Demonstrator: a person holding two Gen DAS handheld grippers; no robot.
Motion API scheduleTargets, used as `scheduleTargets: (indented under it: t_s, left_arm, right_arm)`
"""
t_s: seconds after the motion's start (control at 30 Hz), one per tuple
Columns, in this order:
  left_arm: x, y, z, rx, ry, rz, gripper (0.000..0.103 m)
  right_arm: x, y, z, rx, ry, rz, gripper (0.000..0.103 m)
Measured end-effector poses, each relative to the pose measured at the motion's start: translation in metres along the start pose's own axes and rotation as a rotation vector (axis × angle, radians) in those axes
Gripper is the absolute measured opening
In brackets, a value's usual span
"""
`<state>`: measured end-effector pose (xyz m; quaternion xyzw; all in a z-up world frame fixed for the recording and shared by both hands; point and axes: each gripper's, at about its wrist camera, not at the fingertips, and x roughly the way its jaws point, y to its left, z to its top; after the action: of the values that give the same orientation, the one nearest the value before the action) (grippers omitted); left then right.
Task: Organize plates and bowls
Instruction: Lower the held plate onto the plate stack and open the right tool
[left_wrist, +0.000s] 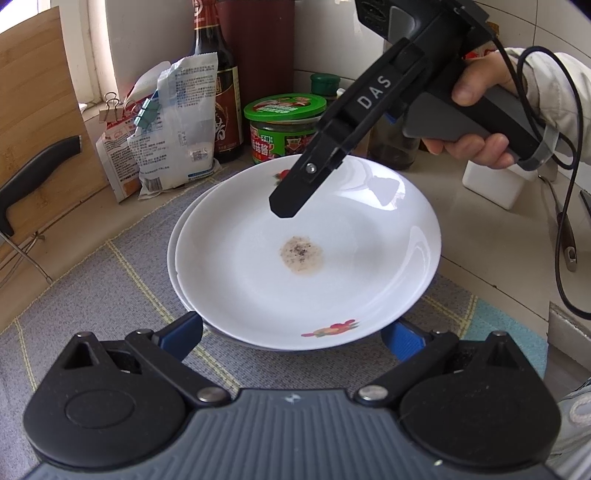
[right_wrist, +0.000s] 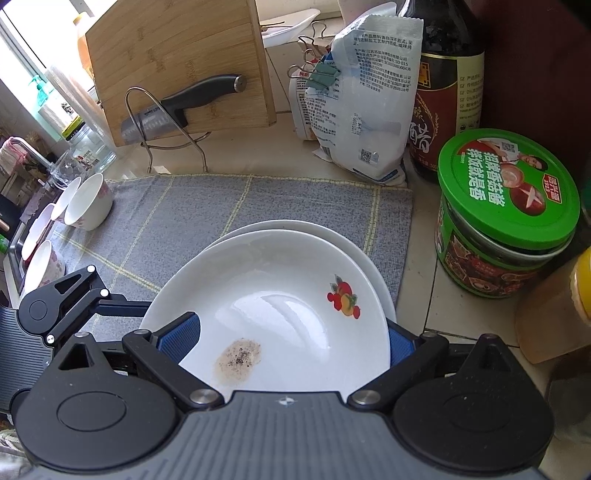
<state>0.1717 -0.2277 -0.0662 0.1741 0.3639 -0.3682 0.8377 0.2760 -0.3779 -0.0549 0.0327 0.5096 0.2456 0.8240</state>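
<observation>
— Plate (left_wrist: 310, 266) first: where is it and what's in it?

— White, with fruit prints on the rim, sitting on top of a second white plate (right_wrist: 354, 243) on the grey mat (right_wrist: 229, 206), toward the mat's right edge. A brownish speckled stain (left_wrist: 301, 255) sits near its middle; otherwise nothing lies in it.

— Any direction to it?

— It's round, so no long axis. It faces up, offset from the lower plate rather than nested squarely.

— Your grippers?

— My right gripper (right_wrist: 291, 343) is spread wide, with the plate's near edge between its blue pads (right_wrist: 181, 339). From the left camera one black finger of it hangs over the plate's far part; I can't tell whether it touches. My left gripper (left_wrist: 295, 338) is also wide open, its pads (left_wrist: 184, 332) at either side of the plate's near rim, gripping nothing.

— Other dishes?

— Several small white bowls (right_wrist: 88, 201) lie at the mat's left edge, some tipped on their sides, nothing visible inside. A green-lidded jar (right_wrist: 506, 214) stands on the worktop past the mat's right edge.
</observation>
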Motion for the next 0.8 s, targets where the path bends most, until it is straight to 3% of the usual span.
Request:
scheduleTargets:
  t_s: [0.37,0.8]
  left_arm:
    - [-0.002,-0.013,0.005,0.090,-0.052,0.006,0.102]
    - [-0.005,-0.004,0.000,0.056,-0.051,0.035,0.102]
  right_arm:
    - [-0.006,0.002,-0.002,0.004,-0.017,-0.016,0.102]
    - [-0.009,0.003,-0.009,0.014,-0.015,-0.026,0.102]
